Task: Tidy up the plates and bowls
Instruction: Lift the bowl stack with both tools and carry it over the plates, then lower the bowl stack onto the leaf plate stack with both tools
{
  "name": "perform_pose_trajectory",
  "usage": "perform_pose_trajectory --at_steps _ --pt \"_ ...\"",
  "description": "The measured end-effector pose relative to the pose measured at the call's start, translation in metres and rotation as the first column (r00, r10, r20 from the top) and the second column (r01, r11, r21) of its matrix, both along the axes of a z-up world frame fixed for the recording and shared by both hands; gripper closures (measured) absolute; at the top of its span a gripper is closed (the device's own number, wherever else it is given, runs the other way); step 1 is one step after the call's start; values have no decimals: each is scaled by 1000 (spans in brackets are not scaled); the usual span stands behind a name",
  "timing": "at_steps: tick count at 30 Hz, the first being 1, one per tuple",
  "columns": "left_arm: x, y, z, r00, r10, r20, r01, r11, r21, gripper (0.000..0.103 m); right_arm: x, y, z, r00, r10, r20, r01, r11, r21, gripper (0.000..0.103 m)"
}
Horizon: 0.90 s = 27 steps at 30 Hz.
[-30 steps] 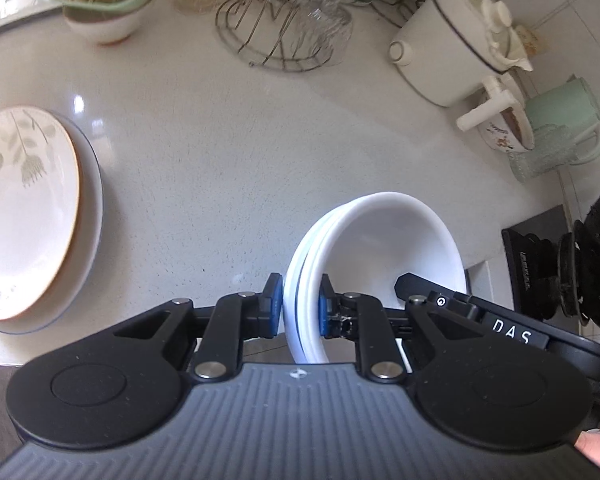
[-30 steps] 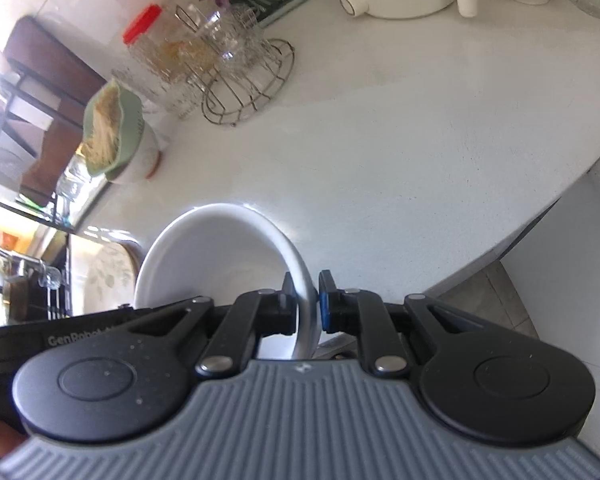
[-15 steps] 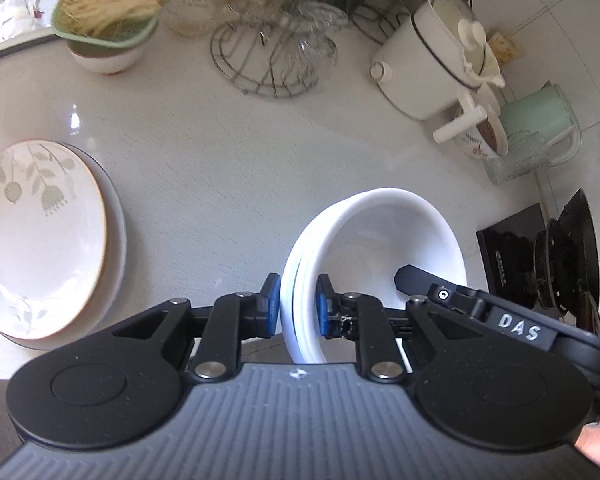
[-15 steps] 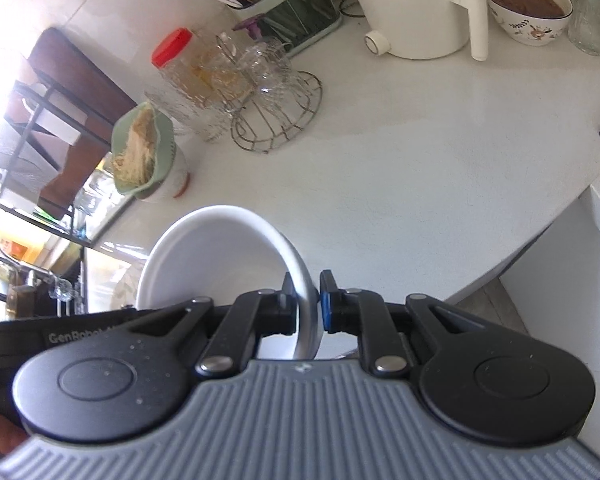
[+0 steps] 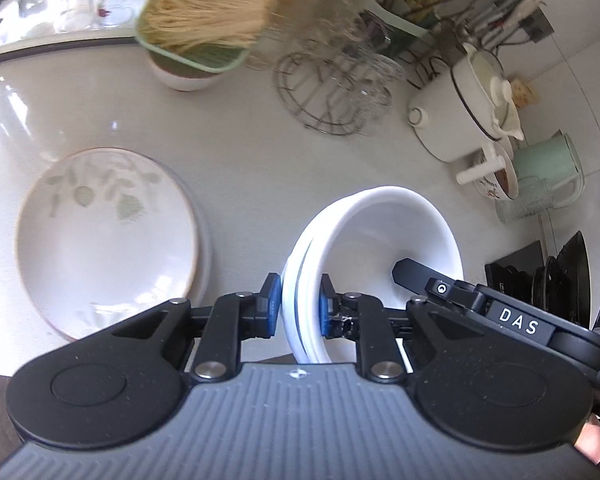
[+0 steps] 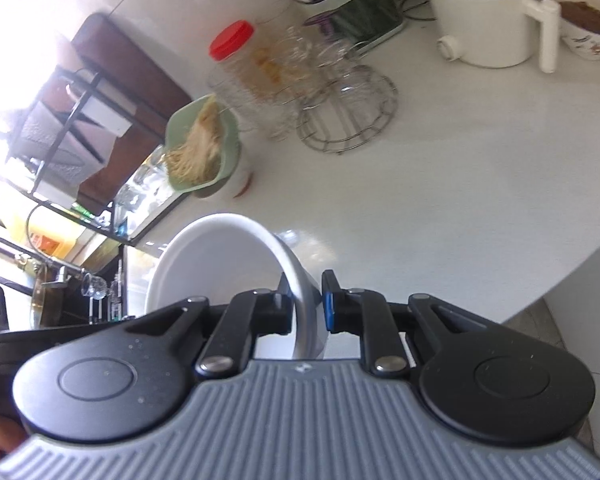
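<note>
My left gripper and right gripper each clamp opposite rims of the stacked white bowls, sharing their weight above the counter.

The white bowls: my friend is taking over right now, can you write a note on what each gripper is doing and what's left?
Left gripper: shut on the rim of the stacked white bowls, held tilted over the counter.
Right gripper: shut on the opposite rim of the same stack.
Floral plate: lies on another plate, to the left on the counter.
Done: bowls nested and lifted; plates stacked.
Left: carry the bowls to their spot, probably near the plates, set them down level, then open both grippers.
</note>
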State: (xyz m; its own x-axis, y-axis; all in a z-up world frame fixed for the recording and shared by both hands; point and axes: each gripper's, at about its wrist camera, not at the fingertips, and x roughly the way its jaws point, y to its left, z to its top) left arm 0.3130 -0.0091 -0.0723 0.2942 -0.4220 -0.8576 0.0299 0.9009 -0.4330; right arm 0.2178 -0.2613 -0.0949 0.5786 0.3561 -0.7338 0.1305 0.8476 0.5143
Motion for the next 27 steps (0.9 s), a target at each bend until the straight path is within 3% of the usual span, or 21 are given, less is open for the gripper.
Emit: perform_pose_trajectory --at_steps 10,17,27 --pt "-3 79 -26 991 125 -44 -127 991 -47 82 23 73 -2 991 130 -11 -130 990 -59 85" --pt "-2 129 -52 980 190 -63 -193 981 -37 82 39 122 -26 976 206 -70 -209 977 -49 86" --pt "15 161 -98 969 222 -108 -223 975 -5 82 62 170 -62 956 243 -163 -258 963 -82 86"
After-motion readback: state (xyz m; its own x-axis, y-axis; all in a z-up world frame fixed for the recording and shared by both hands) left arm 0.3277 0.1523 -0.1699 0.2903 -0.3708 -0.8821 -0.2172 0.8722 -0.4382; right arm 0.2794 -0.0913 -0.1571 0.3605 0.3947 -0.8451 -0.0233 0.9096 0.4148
